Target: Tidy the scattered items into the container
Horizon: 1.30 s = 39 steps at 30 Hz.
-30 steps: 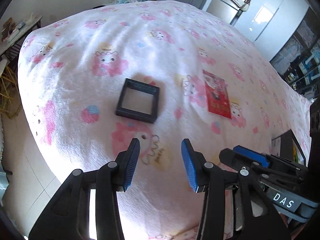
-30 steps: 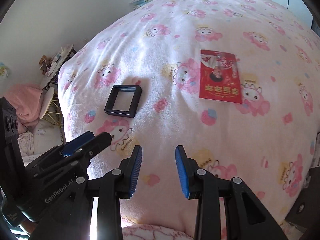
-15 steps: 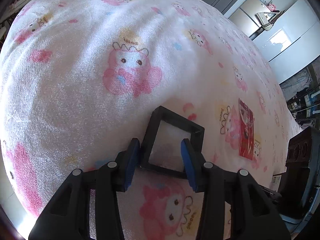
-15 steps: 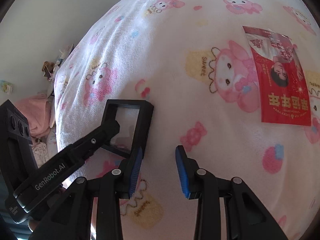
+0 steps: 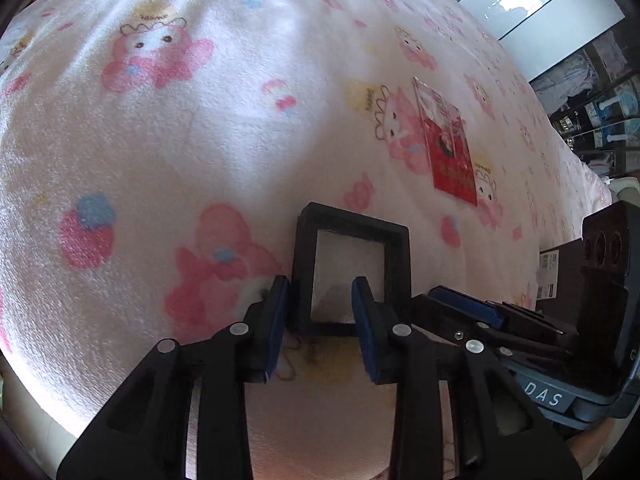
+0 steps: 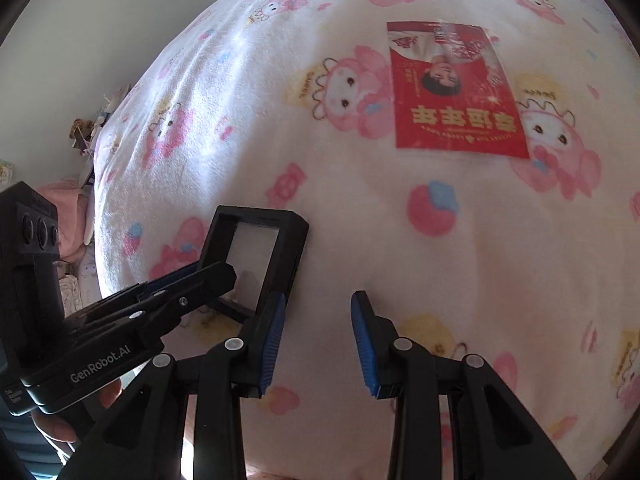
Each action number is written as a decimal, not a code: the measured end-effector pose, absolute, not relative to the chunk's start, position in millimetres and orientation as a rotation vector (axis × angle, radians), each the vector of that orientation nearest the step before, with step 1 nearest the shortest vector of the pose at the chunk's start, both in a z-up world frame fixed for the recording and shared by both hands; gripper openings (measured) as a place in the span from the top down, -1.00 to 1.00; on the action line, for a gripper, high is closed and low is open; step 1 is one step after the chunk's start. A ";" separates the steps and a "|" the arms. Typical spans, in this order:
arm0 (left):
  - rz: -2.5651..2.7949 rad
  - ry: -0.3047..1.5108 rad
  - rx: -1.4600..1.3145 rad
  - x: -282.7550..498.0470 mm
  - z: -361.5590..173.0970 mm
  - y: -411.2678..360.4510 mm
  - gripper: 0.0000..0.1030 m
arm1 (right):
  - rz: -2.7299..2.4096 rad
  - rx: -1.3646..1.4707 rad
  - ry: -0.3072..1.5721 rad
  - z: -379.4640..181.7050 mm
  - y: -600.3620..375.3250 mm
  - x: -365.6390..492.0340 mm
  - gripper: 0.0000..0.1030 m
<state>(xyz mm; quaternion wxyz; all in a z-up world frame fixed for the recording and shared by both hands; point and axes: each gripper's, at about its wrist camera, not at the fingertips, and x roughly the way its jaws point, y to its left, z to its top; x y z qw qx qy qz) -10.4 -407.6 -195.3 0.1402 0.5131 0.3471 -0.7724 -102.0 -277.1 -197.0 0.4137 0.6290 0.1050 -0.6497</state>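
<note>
Black frame box (image 5: 352,268), left hand-held gripper (image 6: 188,280) labelled "GenRobot.AI", right hand-held gripper (image 5: 472,308) "DAS"

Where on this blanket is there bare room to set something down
The widest bare stretch is the blanket between the black square frame and the red packet, ahead of the right gripper. It is crowded at the frame, where the left gripper straddles one side.

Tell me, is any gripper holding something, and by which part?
Left gripper straddles the near left side of the black frame; grip unclear. Right gripper holds nothing.
</note>
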 end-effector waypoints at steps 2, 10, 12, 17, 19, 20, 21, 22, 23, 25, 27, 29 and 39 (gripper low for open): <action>-2.232 1.009 1.474 -15.7 -195.5 -407.4 0.38 | -1.627 1.595 0.237 -201.1 -266.9 -106.2 0.40; -2.140 0.943 1.473 -22.9 -203.4 -411.1 0.38 | -1.660 1.595 0.197 -214.5 -284.7 -115.6 0.14; -2.162 0.939 1.471 -22.4 -198.1 -405.8 0.38 | -1.662 1.591 0.173 -209.5 -280.3 -117.0 0.14; -2.174 1.002 1.499 -20.5 -201.3 -395.3 0.43 | -1.678 1.543 0.173 -188.2 -264.9 -110.5 0.12; -2.158 1.009 1.494 -19.5 -205.3 -393.6 0.43 | -1.694 1.533 0.244 -194.4 -271.8 -107.4 0.11; -2.150 1.033 1.485 -18.5 -206.8 -395.4 0.44 | -1.686 1.549 0.256 -201.0 -274.1 -109.4 0.11; -2.139 1.057 1.471 -17.9 -208.0 -398.6 0.48 | -1.667 1.570 0.234 -208.1 -274.5 -113.1 0.11; -2.129 1.084 1.458 -17.5 -209.7 -402.4 0.50 | -1.644 1.592 0.192 -215.3 -276.0 -117.1 0.11; -2.125 1.112 1.449 -17.2 -211.3 -405.7 0.55 | -1.621 1.610 0.151 -221.7 -278.5 -120.2 0.12; -2.125 1.136 1.452 -15.7 -210.7 -406.4 0.56 | -1.599 1.609 0.130 -224.4 -281.0 -121.1 0.33; -2.147 1.123 1.456 -16.4 -203.8 -401.4 0.61 | -1.591 1.554 0.162 -211.5 -280.4 -113.1 0.52; -2.179 1.104 1.456 -17.7 -194.3 -395.6 0.62 | -1.621 1.494 0.214 -194.0 -275.5 -105.7 0.53; -2.461 1.026 1.487 -55.1 -118.1 -309.9 0.62 | -1.828 1.374 0.146 -107.5 -172.4 -117.1 0.58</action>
